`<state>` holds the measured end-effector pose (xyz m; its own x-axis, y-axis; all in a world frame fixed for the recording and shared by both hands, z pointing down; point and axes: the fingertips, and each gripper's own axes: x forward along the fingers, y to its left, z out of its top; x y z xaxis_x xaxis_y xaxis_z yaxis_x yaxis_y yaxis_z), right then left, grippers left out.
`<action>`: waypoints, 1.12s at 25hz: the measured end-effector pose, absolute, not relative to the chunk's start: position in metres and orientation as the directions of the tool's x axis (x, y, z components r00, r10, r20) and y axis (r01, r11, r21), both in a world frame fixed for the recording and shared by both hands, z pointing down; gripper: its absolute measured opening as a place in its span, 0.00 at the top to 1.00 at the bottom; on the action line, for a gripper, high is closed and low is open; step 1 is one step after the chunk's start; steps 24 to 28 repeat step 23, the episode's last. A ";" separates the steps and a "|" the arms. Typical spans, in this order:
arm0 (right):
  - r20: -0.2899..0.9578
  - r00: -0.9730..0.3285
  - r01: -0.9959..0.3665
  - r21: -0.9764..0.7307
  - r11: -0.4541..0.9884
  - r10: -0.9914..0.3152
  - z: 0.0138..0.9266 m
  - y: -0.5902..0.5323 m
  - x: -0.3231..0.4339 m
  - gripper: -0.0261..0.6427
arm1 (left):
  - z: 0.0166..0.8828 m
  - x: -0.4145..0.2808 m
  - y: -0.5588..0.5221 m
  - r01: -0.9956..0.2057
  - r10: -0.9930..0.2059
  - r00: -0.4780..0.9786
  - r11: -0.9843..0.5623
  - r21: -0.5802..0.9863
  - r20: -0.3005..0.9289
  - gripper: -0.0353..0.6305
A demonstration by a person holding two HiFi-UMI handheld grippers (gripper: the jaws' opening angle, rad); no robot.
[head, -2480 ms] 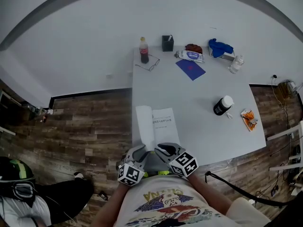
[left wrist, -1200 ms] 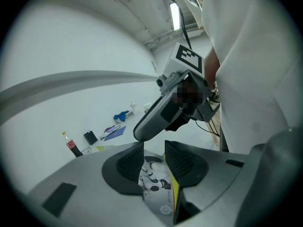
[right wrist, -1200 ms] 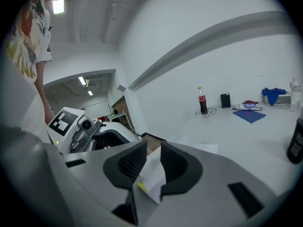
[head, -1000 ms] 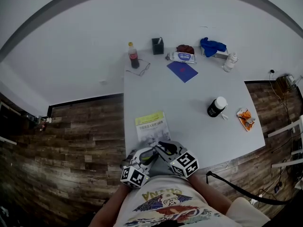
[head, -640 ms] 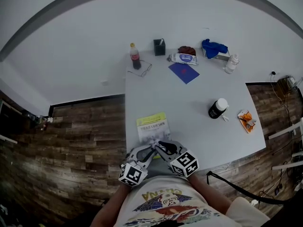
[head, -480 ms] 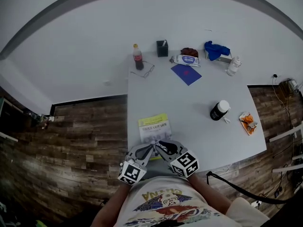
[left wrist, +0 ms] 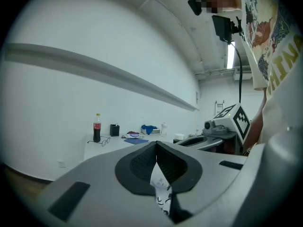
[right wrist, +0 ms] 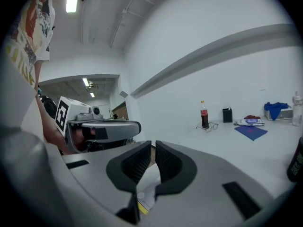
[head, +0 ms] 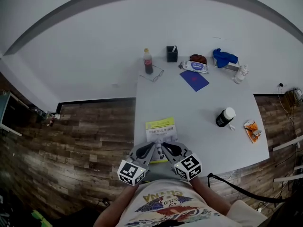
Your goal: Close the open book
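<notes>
Book (head: 160, 128): closed, yellow-green and white cover facing up, lying flat near the 6 o'clock edge of the table.
Table (head: 208, 93): white, over dark wood flooring.
Left gripper (head: 152, 146): at 6 o'clock of the book, over its near edge. Its jaws have just been closing and the tips now press together. Nothing is clamped between them; the book's print shows through the slot below the tips.
Right gripper (head: 164, 146): just beside the left one, at its 3 o'clock. The pads stand a narrow slit apart with nothing between them.
Cola bottle (head: 148, 62): upright at the table's 11 o'clock corner, glasses (head: 156, 74) just beside it.
Blue booklet (head: 194, 80): flat, at about 1 o'clock from the book, well apart.
Black jar (head: 224, 117): white lid, at 3 o'clock from the book.
</notes>
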<state>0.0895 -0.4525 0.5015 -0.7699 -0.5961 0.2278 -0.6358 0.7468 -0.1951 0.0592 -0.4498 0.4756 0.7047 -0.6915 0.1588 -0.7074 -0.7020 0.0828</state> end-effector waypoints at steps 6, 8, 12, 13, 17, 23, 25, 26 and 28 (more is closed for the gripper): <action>0.203 -0.776 -0.630 -0.203 0.750 -0.597 0.495 -0.452 0.081 0.90 | 0.482 0.055 -0.442 -0.725 -0.704 0.685 -0.684 0.081 0.190 0.93; 0.205 -0.776 -0.630 -0.205 0.749 -0.596 0.496 -0.451 0.081 0.90 | 0.485 0.054 -0.441 -0.728 -0.705 0.681 -0.681 0.081 0.197 0.93; 0.210 -0.772 -0.635 -0.211 0.743 -0.600 0.498 -0.450 0.084 0.90 | 0.489 0.058 -0.441 -0.721 -0.695 0.688 -0.688 0.085 0.210 0.93; 0.212 -0.771 -0.636 -0.213 0.742 -0.600 0.498 -0.450 0.085 0.90 | 0.490 0.060 -0.440 -0.717 -0.689 0.692 -0.692 0.088 0.215 0.93; 0.215 -0.770 -0.637 -0.213 0.741 -0.601 0.499 -0.447 0.088 0.90 | 0.493 0.067 -0.439 -0.700 -0.672 0.707 -0.709 0.084 0.221 0.93; 0.221 -0.768 -0.640 -0.214 0.738 -0.601 0.503 -0.448 0.095 0.90 | 0.494 0.074 -0.440 -0.695 -0.669 0.711 -0.715 0.075 0.215 0.93; 0.221 -0.768 -0.640 -0.214 0.738 -0.601 0.503 -0.448 0.095 0.90 | 0.494 0.074 -0.440 -0.695 -0.669 0.711 -0.715 0.075 0.215 0.93; 0.221 -0.768 -0.640 -0.214 0.738 -0.601 0.503 -0.448 0.095 0.90 | 0.494 0.074 -0.440 -0.695 -0.669 0.711 -0.715 0.075 0.215 0.93; 0.221 -0.768 -0.640 -0.214 0.738 -0.601 0.503 -0.448 0.095 0.90 | 0.494 0.074 -0.440 -0.695 -0.669 0.711 -0.715 0.075 0.215 0.93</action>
